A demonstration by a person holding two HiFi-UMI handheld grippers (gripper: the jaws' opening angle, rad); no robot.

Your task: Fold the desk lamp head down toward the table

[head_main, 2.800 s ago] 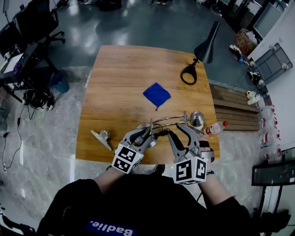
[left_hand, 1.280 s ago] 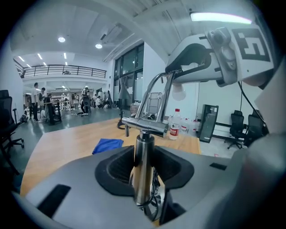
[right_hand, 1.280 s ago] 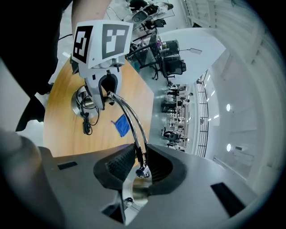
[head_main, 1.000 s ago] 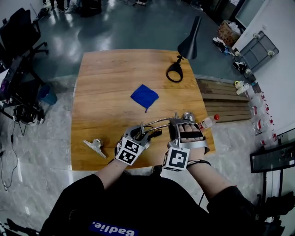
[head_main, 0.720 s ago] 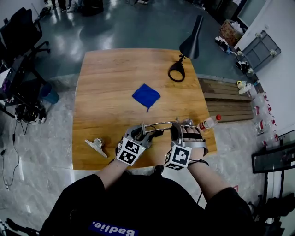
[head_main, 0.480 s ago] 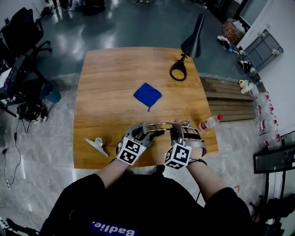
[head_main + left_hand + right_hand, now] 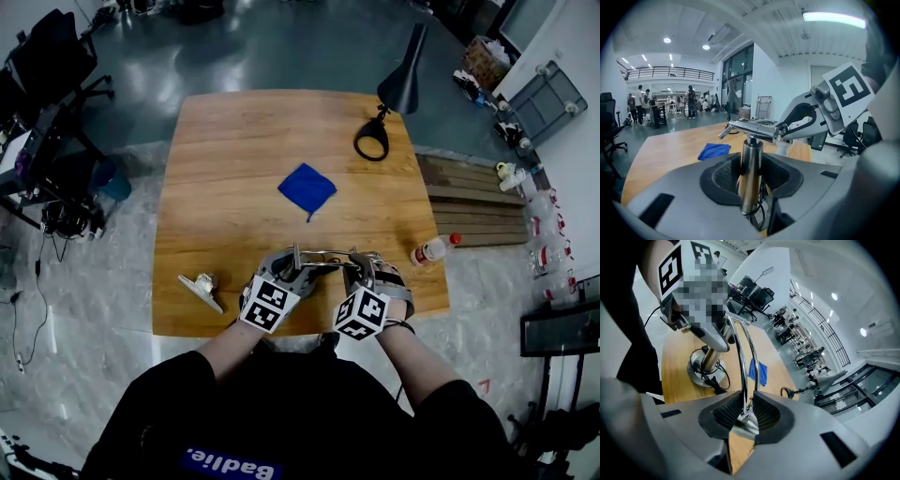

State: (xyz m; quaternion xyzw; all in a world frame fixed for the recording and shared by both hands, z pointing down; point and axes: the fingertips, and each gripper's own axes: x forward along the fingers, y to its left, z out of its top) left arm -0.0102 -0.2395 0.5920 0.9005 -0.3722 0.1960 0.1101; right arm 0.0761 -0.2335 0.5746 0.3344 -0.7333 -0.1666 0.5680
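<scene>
By the surface's [image 7: 234,169] near edge, the left tool [image 7: 752,180] clamps the upright post [image 7: 751,154] of the desk lamp [image 7: 323,254]. The right tool [image 7: 746,416] clamps its twin-rod arm [image 7: 740,357]. Only the right gripper view shows the round base [image 7: 696,373].

The head view looks steeply down over the desk [image 7: 234,169]. Close behind left tongs [image 7: 751,177] and right tongs [image 7: 746,414], gripper views share the lamp post [image 7: 751,159].

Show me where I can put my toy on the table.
The table is bare left of the cloth, beyond the clip. Also between cloth and black lamp. Crowded in front: left gripper, right gripper, chrome lamp.
</scene>
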